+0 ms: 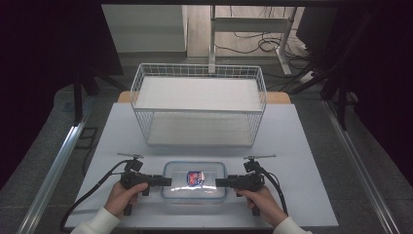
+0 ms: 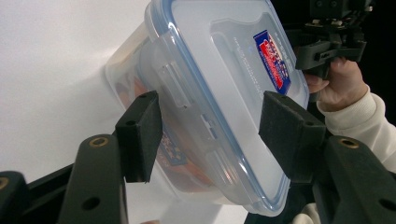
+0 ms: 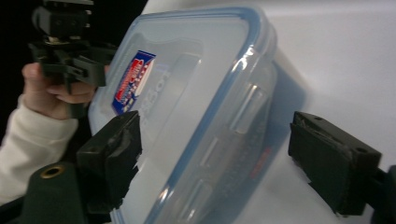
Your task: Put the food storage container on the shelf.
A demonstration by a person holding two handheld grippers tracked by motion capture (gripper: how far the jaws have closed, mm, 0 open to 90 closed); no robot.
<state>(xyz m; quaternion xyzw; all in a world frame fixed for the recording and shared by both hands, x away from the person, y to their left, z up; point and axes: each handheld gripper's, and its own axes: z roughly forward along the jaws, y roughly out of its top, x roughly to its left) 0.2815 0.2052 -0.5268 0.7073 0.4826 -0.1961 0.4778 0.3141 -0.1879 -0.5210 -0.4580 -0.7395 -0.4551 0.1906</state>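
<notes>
A clear plastic food container (image 1: 195, 181) with a blue-sealed lid and a red-and-blue label lies on the white table near its front edge. My left gripper (image 1: 168, 181) reaches in at the container's left end. In the left gripper view, the left gripper (image 2: 212, 135) has one pad against the container's (image 2: 219, 70) base wall and the other on its lid. My right gripper (image 1: 218, 183) points at the right end. In the right gripper view, the right gripper (image 3: 215, 158) straddles the container's (image 3: 187, 93) latch side, with one pad over the lid and the other standing clear of the wall.
A white wire basket shelf (image 1: 199, 105) with two levels stands behind the container, mid-table. Bare table (image 1: 302, 146) lies to either side. Beyond the table are a desk frame (image 1: 253, 29) and cables on the floor.
</notes>
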